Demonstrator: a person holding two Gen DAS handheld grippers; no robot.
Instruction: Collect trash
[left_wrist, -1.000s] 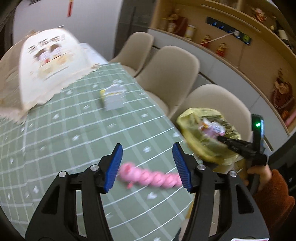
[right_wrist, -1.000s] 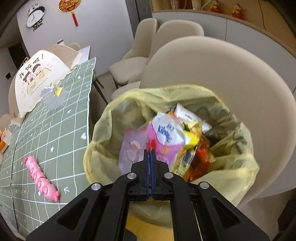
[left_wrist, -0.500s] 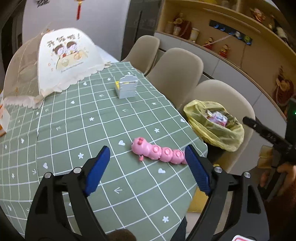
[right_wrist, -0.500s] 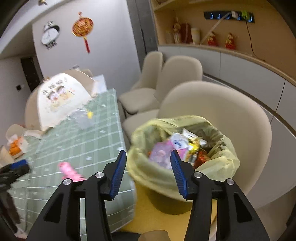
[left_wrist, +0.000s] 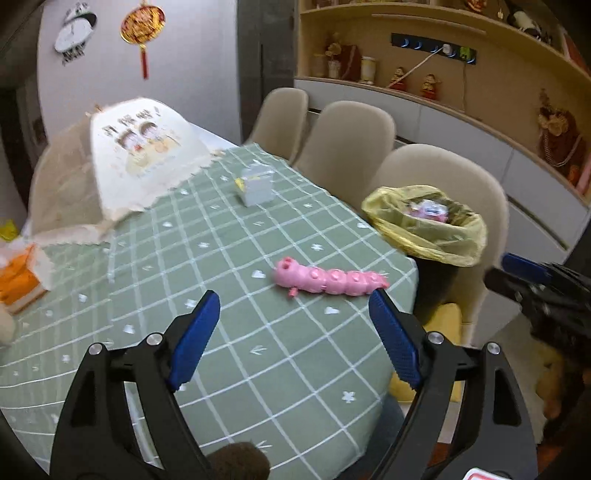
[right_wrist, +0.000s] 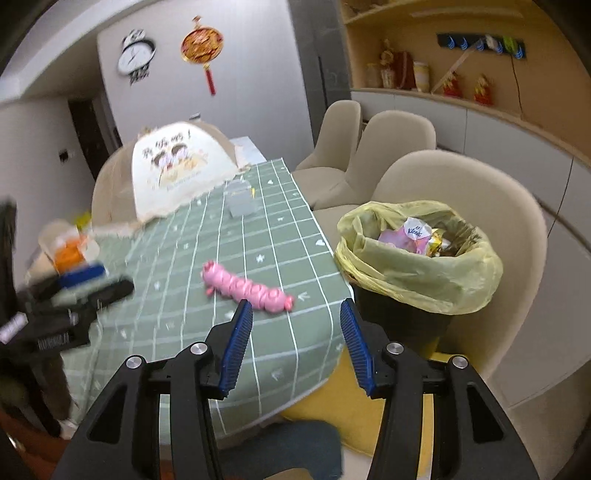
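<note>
Bin (right_wrist: 424, 273) right of r. tool (right_wrist: 295, 347)

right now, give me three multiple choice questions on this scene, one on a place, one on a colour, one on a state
1. Where does the pink toy lie?
A. in the bin
B. on the tablecloth
C. on a chair

2. What colour is the bin bag?
A. yellow
B. black
C. blue

3. How is the right claw?
A. shut on a wrapper
B. shut, empty
C. open, empty

Answers: 1 B, it rests on the green cloth near the table edge. 2 A, the bag lining the bin is yellow. 3 C, its blue pads stand apart with nothing between them.
</note>
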